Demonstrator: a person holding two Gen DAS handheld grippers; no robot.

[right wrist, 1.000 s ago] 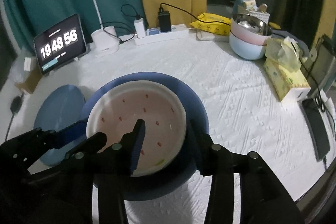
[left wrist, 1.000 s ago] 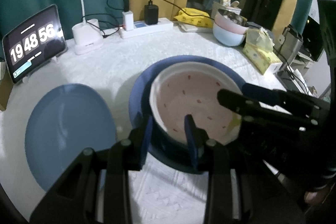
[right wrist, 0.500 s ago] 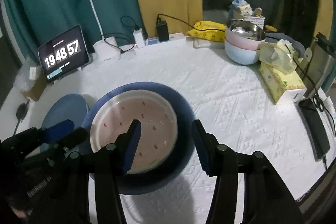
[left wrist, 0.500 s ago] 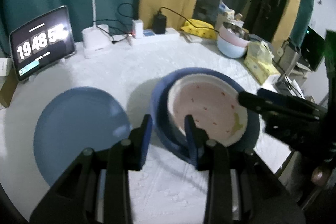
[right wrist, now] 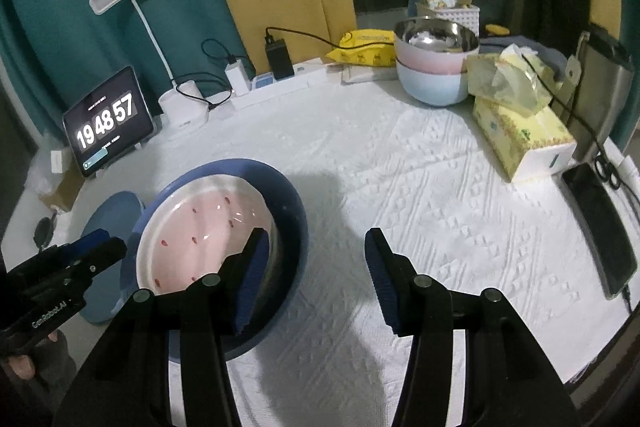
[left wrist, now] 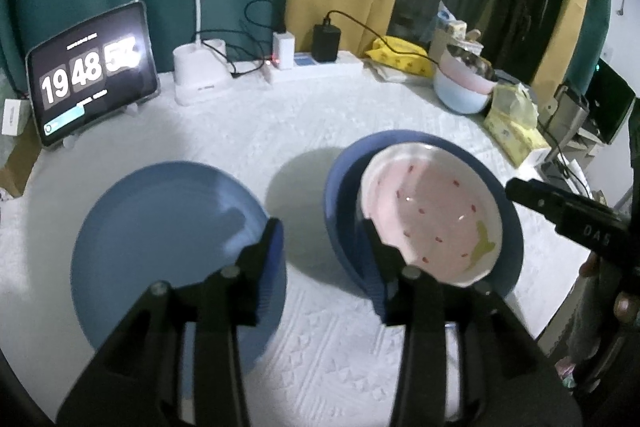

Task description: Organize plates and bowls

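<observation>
A dark blue bowl (left wrist: 344, 195) (right wrist: 294, 203) stands on the white cloth with a pink-and-white speckled plate (left wrist: 432, 223) (right wrist: 208, 227) lying tilted in it. A light blue plate (left wrist: 168, 251) (right wrist: 110, 223) lies flat to its left. My left gripper (left wrist: 322, 261) hovers over the gap between the two; its jaws are opening with only cloth between them, and its right finger overlaps the bowl's left rim. My right gripper (right wrist: 316, 265) stands open over bare cloth just right of the bowl. Each gripper shows in the other's view: the right gripper (left wrist: 560, 211), the left gripper (right wrist: 80, 255).
Stacked bowls (right wrist: 434, 67) topped by a steel one stand at the back right, beside a tissue box (right wrist: 520, 131) and a phone (right wrist: 600, 227) near the table's right edge. A tablet clock (right wrist: 108, 125), lamp base (right wrist: 184, 107) and power strip (right wrist: 280, 83) line the back.
Both grippers have drawn away from the nested bowl and plate, the left one leftward, the right one rightward. The left jaws stand wider. The dishes have stayed put.
</observation>
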